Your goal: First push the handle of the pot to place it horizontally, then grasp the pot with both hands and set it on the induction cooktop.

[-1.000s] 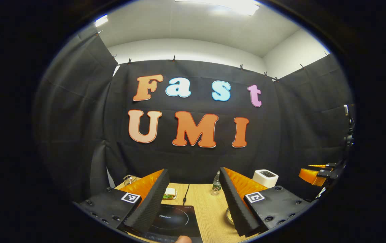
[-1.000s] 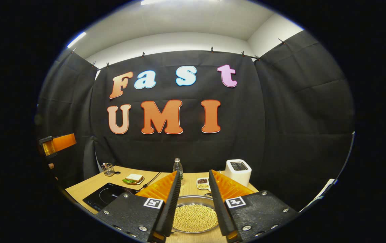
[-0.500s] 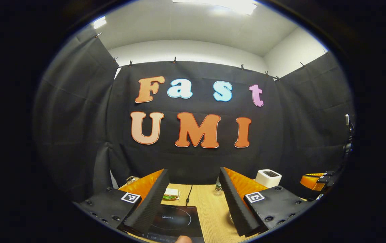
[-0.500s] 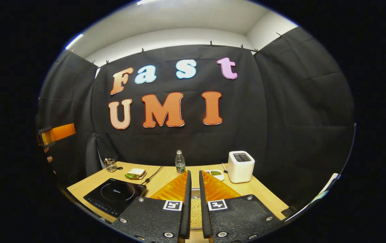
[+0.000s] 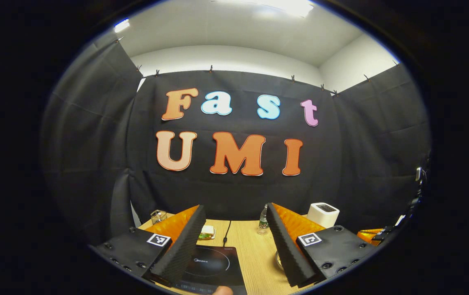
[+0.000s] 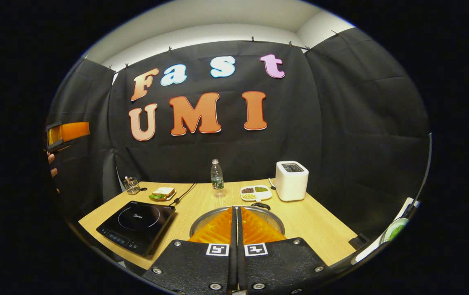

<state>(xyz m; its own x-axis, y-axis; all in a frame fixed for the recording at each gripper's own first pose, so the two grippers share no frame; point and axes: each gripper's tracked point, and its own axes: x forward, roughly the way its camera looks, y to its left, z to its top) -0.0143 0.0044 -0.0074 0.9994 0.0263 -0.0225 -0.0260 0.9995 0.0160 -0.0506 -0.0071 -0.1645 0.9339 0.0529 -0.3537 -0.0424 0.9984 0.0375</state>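
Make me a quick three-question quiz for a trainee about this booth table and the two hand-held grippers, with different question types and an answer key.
1. True or false: the right hand-held gripper has its fingers spread wide apart.
2. Multiple choice: what stands right of the round metal pot at the back of the wooden table in the right gripper view? A) white toaster B) red kettle C) blue bowl
3. Fill in: the flat black induction cooktop has ____ on it.

Key: 1 false, the fingers meet while the left hand-held gripper is open; 2 A; 3 nothing.
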